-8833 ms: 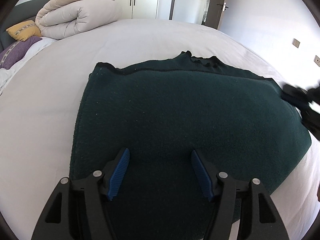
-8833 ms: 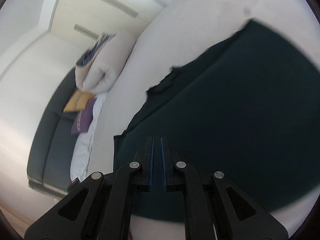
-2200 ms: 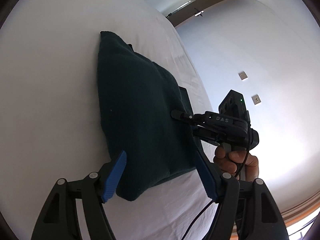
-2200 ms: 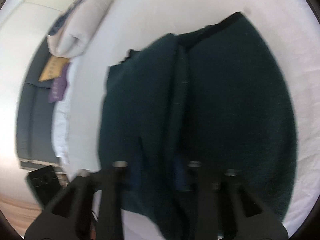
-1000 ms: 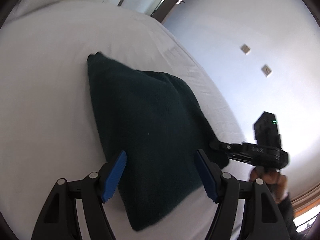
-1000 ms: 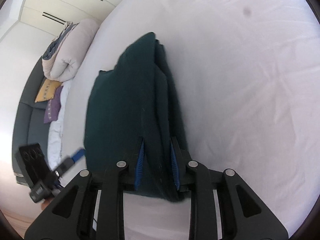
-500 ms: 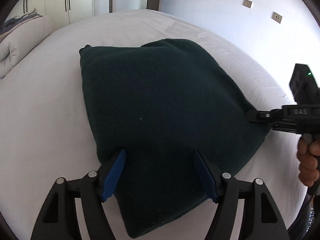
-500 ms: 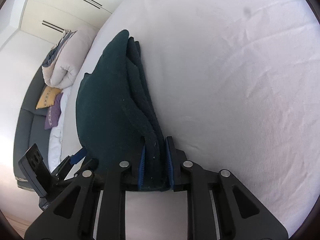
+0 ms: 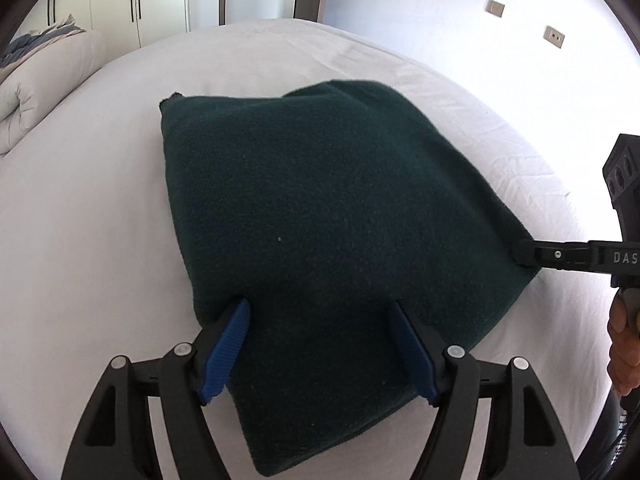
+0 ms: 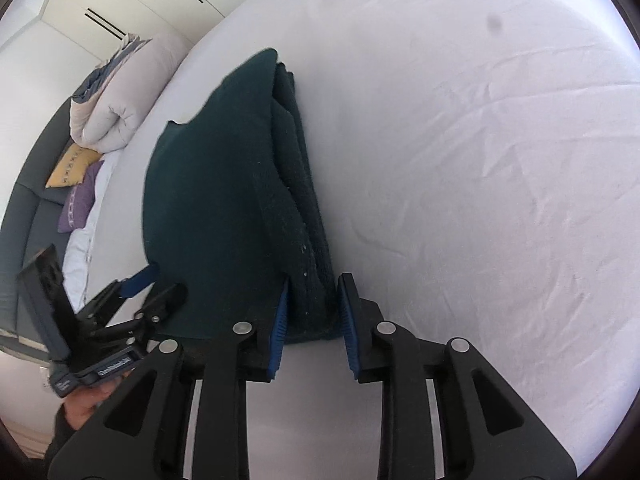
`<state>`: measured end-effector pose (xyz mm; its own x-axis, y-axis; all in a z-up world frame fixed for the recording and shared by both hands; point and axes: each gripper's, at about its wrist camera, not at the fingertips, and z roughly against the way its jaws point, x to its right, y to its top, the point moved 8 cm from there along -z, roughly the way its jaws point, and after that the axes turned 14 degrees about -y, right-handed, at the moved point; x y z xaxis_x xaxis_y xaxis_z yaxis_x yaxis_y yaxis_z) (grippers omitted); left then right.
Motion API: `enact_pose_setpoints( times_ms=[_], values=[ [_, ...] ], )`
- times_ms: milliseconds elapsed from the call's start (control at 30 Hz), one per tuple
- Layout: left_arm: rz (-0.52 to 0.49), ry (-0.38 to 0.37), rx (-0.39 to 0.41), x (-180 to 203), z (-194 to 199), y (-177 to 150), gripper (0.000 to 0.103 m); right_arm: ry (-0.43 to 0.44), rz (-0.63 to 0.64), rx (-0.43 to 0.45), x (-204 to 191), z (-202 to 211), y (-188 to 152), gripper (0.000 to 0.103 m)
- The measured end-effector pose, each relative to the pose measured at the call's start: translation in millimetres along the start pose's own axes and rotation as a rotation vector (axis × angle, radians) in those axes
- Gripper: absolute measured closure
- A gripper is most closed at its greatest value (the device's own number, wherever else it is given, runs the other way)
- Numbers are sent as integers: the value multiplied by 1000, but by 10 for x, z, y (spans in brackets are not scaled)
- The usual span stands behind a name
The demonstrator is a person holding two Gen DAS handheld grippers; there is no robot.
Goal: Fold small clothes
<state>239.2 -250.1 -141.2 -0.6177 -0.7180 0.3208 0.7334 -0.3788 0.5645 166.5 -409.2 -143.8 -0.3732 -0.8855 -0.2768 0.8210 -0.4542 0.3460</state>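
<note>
A dark green sweater (image 9: 320, 200) lies folded into a thick stack on the white bed (image 9: 80, 240). My left gripper (image 9: 320, 320) is open, its blue pads (image 9: 228, 344) spread wide over the near part of the sweater with the cloth bulging between them. My right gripper (image 10: 312, 304) has the sweater's (image 10: 208, 200) layered corner between its pads. Its jaws are opening, with the pads still against the cloth. In the left wrist view one finger of the right gripper (image 9: 528, 254) sits at the sweater's right corner. The left gripper (image 10: 160, 286) shows at the sweater's left edge in the right wrist view.
A rolled duvet (image 10: 124, 92) lies at the head of the bed, with a yellow pillow (image 10: 72, 168) and a purple pillow (image 10: 78, 200) beside it. Wardrobe doors (image 9: 120, 0) stand behind. A person's hand (image 9: 624, 340) holds the right gripper. Wrinkled sheet (image 10: 480, 200) spreads to the right.
The sweater went from spread flat to a compact folded stack. Over the last half second the right jaws widened a little around the corner. The left gripper rolled level over the sweater.
</note>
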Motion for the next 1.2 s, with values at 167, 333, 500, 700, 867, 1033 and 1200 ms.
enact_pose_setpoints(
  times_ms=[167, 333, 500, 700, 867, 1033, 1200],
  values=[
    [90, -62, 94, -139, 433, 96, 20, 51, 18, 86, 42, 483, 187, 57],
    [244, -98, 139, -631, 563, 336, 7, 130, -3, 171, 25, 697, 522, 16],
    [404, -194, 53, -940, 257, 437, 7, 221, -56, 21, -75, 242, 879, 27],
    [460, -232, -28, -919, -65, 411, 10, 199, -42, -122, -288, -345, 1077, 47],
    [452, -249, -42, -874, -134, 449, 39, 141, 24, -180, -367, -595, 1091, 60],
    [407, -179, -50, -825, -123, 473, 51, -7, 137, -132, -411, -559, 1021, 76],
    [340, -115, -52, -718, 106, 490, 62, -167, 240, -38, -624, -303, 941, 83]
  ],
)
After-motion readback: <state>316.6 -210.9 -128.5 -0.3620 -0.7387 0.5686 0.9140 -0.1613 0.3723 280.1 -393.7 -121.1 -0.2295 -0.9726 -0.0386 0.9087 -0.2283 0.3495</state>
